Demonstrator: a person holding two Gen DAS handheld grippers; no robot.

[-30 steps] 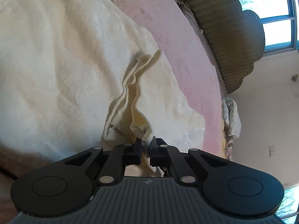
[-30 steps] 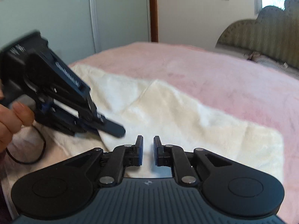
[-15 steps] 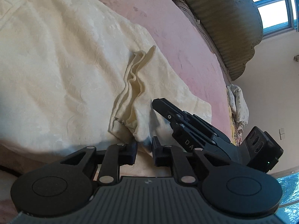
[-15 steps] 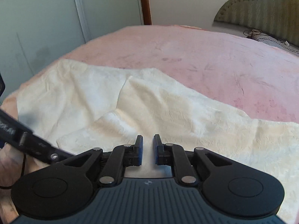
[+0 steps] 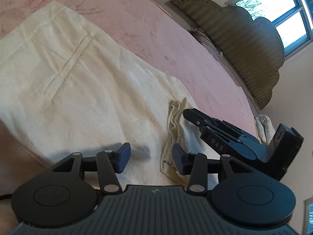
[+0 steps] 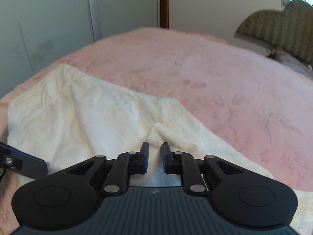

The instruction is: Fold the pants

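- Cream pants (image 5: pixel 82 90) are lying flat on the pink bedspread (image 5: pixel 156 39), spread across the near side of the bed; a pocket seam is showing on the far-left part in the left wrist view.
- Left gripper (image 5: pixel 149 157) is hovering just above the near edge of the pants, jaws apart and having just been opening; nothing is clamped, only flat cloth is showing below the gap.
- A bunched ridge of cloth (image 5: pixel 173 121) with a hem edge is standing up just beside the left gripper's right finger (image 5: pixel 181 163); the finger is near or touching the lower end of it, hard to tell which.
- Right gripper (image 5: pixel 192 114), seen from the left wrist camera, is reaching in from the right, tip just beside the top of that ridge. Contact is not readable from this angle.
- In the right wrist view the right gripper (image 6: pixel 155 157) is showing a narrow gap between its blue pads; white cloth is visible through the gap, and a small raised peak of cloth (image 6: pixel 156 129) is sitting just ahead of the tips. The pads are not pressing on anything, so it is narrowly apart and empty.
- Left gripper's finger (image 6: pixel 23 163) is poking in at the left edge of the right wrist view, over the pants' near-left part.
- Background: olive padded headboard (image 5: pixel 244 49) at the far end of the bed, window (image 5: pixel 283 15) behind it, pale wardrobe doors (image 6: pixel 58 19) beyond the bed in the right wrist view.
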